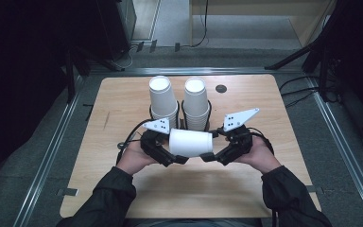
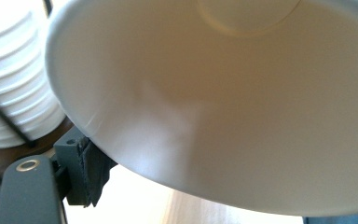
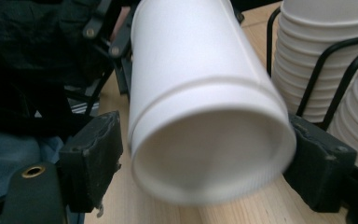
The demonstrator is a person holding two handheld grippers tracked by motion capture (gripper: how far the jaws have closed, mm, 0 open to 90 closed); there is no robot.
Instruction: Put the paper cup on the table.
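A white paper cup (image 1: 190, 142) lies on its side in the air between the two grippers, just in front of the two stacks of cups and above the near middle of the worktop (image 1: 123, 99). In the left gripper view the cup's wide mouth spreads across most of the frame, so that one black padded finger (image 2: 89, 170) shows at its lower left while the other is hidden behind the rim. Whether the left gripper (image 1: 166, 158) presses on the rim cannot be told; its fingers stand wide apart around the mouth. In the right gripper view the cup's closed base faces the camera, slightly blurred, and the right gripper (image 1: 216, 157) has its fingers spread to either side of it; the left pad (image 3: 93, 158) stands just clear of the wall, and the far pad's contact is hard to make out.

The worktop is pale wood grain with rounded corners and a dark round grommet (image 1: 221, 88) near its far edge. Grey floor and metal rails surround it; the room's sides are dark.

The stacked cups (image 1: 163, 99) are ribbed at their nested rims and sit in a black wire holder (image 3: 328, 60).
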